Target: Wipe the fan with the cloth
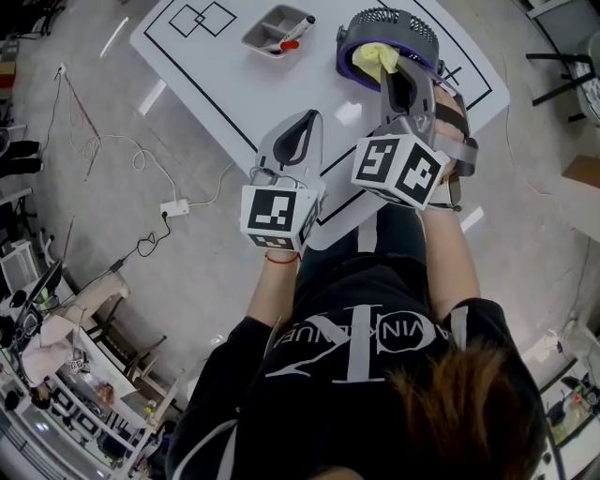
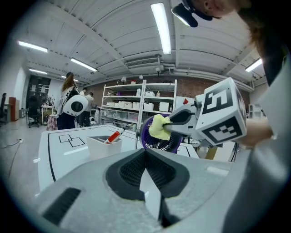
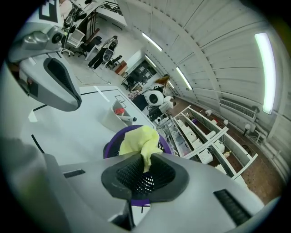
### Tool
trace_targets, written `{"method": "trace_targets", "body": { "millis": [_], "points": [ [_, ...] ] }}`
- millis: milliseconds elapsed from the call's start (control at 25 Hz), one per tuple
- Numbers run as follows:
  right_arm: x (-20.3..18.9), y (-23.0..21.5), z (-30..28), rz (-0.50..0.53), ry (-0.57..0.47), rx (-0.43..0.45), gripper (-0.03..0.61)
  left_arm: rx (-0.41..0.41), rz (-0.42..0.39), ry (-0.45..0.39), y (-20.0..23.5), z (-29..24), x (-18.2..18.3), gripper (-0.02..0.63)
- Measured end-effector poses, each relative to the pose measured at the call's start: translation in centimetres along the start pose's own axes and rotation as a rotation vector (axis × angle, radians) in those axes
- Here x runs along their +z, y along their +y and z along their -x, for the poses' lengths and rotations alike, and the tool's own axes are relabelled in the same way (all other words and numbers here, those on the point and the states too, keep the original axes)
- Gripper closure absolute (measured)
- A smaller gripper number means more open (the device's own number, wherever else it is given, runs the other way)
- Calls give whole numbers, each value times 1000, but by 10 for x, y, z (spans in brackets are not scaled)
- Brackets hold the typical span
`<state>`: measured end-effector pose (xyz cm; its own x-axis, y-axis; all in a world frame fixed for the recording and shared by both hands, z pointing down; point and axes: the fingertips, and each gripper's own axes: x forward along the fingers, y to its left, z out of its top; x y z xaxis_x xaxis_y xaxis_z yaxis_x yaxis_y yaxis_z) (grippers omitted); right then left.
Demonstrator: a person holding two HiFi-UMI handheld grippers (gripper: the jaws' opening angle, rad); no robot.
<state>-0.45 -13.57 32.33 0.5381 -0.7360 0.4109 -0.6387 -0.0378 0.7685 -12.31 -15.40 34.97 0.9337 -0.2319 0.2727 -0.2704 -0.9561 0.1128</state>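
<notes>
Left gripper [image 1: 305, 122]: my head view shows it over the near edge of the table [image 1: 216, 75]. Its own view shows the jaws pressed together with nothing between them.
Right gripper [image 1: 398, 67]: its jaws pinch the yellow cloth [image 1: 375, 58], and a fold of it runs down between the dark pads in its own view.
Cloth position: it sits at the near rim of the fan [image 1: 398, 23]. I cannot tell from any view whether it presses on the rim.
Fan: it has a purple ring and a grey grille, and it stands on the table's far right part.
Head view only: I get the black outlines drawn on the table, the grey tray [image 1: 267, 33] with a red marker [image 1: 295, 36] left of the fan, and a white power strip on the floor.
Left gripper view only: I see the fan side on, the cloth [image 2: 158, 126] at its top, the right gripper [image 2: 175, 120] reaching in from the right, white storage shelves [image 2: 136, 107] and a person [image 2: 68, 100] standing far back.
Right gripper view only: the left gripper [image 3: 59, 84] hangs at upper left, well apart from the fan [image 3: 113, 143].
Writing: both marker cubes carry black-and-white square patterns and no words. The white lettering on the black shirt is upside down to me, and I cannot read it reliably.
</notes>
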Motion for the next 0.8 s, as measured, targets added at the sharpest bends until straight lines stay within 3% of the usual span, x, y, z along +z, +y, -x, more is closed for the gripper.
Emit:
{"method": "trace_targets", "body": {
  "millis": [360, 600, 800],
  "points": [
    [-17, -9, 21, -39, -25, 28, 546, 38, -17, -25, -10, 10, 17, 607],
    [-24, -6, 43, -236, -121, 185, 546, 79, -15, -54, -15, 17, 34, 607],
    [-33, -18, 69, -390, -182, 263, 548, 118, -30, -77, -20, 28, 52, 607]
  ]
}}
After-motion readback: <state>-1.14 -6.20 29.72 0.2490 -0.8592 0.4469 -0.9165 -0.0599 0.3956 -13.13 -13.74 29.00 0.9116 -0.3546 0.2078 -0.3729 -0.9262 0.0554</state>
